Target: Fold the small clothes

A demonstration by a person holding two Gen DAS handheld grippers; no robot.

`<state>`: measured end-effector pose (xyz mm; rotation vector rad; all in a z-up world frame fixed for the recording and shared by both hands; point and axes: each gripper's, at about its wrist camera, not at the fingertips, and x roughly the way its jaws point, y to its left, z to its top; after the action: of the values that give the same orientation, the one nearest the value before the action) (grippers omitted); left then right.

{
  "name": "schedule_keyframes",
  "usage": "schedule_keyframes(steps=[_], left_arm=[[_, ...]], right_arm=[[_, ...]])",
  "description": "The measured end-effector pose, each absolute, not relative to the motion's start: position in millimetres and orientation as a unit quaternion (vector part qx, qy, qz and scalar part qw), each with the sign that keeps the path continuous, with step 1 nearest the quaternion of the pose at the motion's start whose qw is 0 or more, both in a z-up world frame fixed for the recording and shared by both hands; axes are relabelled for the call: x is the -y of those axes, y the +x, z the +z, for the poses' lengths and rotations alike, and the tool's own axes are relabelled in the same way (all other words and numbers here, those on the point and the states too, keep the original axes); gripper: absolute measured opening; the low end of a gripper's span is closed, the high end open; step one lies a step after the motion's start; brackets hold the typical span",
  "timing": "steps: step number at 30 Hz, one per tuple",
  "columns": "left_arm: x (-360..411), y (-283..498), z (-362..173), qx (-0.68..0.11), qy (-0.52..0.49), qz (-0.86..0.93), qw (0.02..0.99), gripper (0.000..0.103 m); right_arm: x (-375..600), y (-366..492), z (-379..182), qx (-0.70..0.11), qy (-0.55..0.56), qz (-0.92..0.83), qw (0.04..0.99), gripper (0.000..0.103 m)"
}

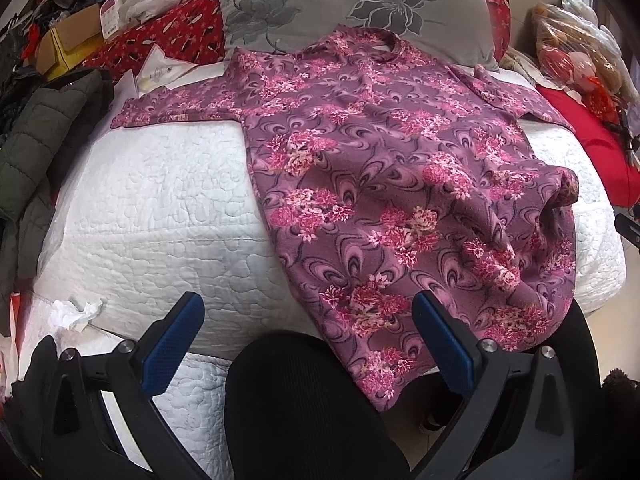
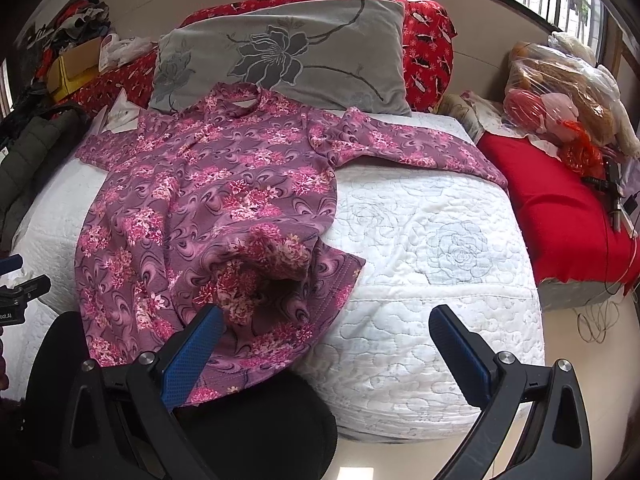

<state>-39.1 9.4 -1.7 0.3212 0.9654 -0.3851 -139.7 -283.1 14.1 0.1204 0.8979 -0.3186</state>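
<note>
I am sitting at the end of the bed (image 2: 460, 280) with a purple flowery shirt (image 1: 380, 168) spread out on it in front of me. The neck of the shirt lies up by the gray pillow (image 2: 288, 52), and the bottom edge hangs off the bed onto my knee (image 1: 304, 400). Both sleeves are out to the sides, one sleeve (image 1: 168, 108) pointing left and the other sleeve (image 2: 412, 148) pointing right toward the red cushion (image 2: 560, 200). I think the folding has not really started yet, because no part of the shirt is folded over in a neat way. The bottom right corner is bunched up and lumpy, so it needs smoothing first. My left hand-held gripper (image 1: 308, 332) has its two blue fingers wide apart and holds nothing; it hangs above my knee, with one finger in front of the shirt's bottom edge. My right hand-held gripper (image 2: 328, 340) is also wide apart and holds nothing, with one finger just in front of the lumpy corner. Still left to do, I think: flatten the shirt, fold in both sleeves, then fold the body up small.
</note>
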Motion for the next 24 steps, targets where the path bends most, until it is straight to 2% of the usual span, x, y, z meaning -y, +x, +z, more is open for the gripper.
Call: schedule_keyframes(steps=[24], left_arm=[[0,-28,-23,-0.492,0.161,-0.181,0.836,0.103]], right_arm=[[292,-130,-6,-0.452,0.074,-0.144,0.877,0.102]])
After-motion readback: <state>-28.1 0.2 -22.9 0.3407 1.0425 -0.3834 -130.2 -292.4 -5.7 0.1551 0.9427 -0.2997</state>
